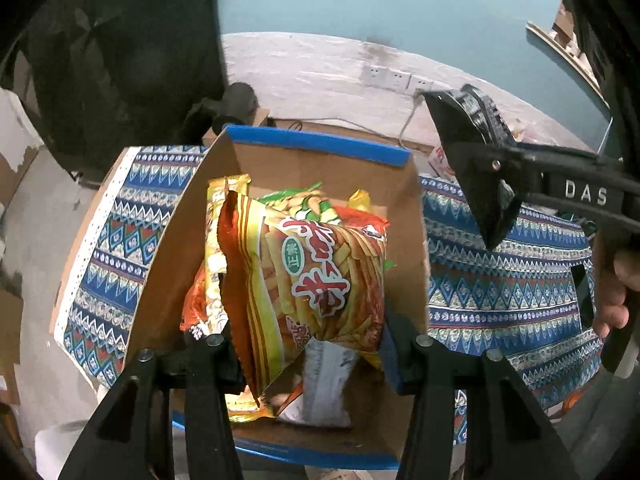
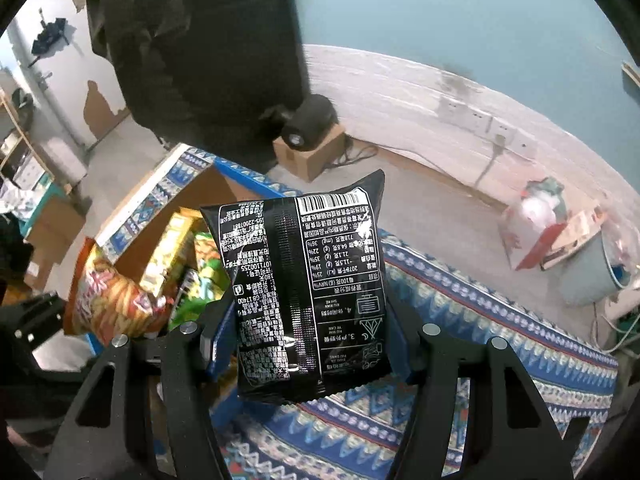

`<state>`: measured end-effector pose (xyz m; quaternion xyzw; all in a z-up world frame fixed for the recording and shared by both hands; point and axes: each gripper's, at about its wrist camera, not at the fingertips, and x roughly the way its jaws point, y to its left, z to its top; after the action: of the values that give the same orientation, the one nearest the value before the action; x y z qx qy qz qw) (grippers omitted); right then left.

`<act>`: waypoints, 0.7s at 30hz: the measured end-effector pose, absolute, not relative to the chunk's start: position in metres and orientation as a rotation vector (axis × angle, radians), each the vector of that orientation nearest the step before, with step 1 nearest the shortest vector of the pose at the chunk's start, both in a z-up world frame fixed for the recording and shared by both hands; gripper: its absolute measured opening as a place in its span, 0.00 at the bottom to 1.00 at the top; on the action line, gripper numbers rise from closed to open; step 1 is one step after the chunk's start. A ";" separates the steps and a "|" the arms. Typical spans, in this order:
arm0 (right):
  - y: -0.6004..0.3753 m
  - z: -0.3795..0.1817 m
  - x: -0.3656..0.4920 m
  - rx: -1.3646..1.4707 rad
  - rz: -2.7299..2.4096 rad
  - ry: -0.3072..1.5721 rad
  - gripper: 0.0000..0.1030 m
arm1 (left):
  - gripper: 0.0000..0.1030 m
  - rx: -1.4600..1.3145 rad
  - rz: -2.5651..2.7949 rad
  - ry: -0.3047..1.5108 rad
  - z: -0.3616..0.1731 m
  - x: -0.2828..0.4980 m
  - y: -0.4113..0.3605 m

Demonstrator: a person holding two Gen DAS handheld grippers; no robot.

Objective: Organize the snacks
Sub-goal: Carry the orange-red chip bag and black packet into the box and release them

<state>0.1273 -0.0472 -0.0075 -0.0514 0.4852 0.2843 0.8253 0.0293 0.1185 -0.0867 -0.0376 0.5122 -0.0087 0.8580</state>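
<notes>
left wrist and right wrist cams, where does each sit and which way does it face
Left wrist: on the left claw, looking down into the cardboard box; it grips an orange snack bag.
Right wrist: on the right claw, facing the wall, gripping a black snack bag.
Shared: box, both bags, patterned cloth.

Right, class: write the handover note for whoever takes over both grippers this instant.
Left gripper: shut on the orange fries bag, held over the open cardboard box.
Right gripper: shut on the black snack packet, above the patterned tablecloth, right of the box.
Done: a green bag and other yellow packets already lie in the box.
Left: release the fries bag into the box, then add the black packet.
</notes>
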 end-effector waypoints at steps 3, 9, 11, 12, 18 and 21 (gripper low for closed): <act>-0.032 -0.009 0.130 -0.113 0.630 1.040 0.60 | 0.59 -0.075 0.009 1.097 -0.092 0.031 0.126; -0.009 -0.017 0.135 -0.108 0.679 1.061 0.60 | 0.76 -0.078 0.067 1.089 -0.088 0.030 0.138; -0.003 -0.020 0.137 -0.105 0.696 1.067 0.60 | 0.77 -0.090 0.073 1.084 -0.085 0.030 0.142; 0.001 -0.022 0.139 -0.105 0.705 1.070 0.60 | 0.77 -0.098 0.077 1.080 -0.083 0.030 0.145; 0.019 -0.036 0.147 -0.117 0.746 1.088 0.60 | 0.77 -0.103 0.103 1.073 -0.078 0.029 0.152; 0.026 -0.039 0.149 -0.126 0.776 1.086 0.62 | 0.78 -0.097 0.112 1.065 -0.075 0.028 0.153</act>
<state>0.1486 0.0261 -0.0390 -0.0585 0.5032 0.3595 0.7836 0.0277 0.1525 -0.0746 -0.0464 0.5073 0.0532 0.8589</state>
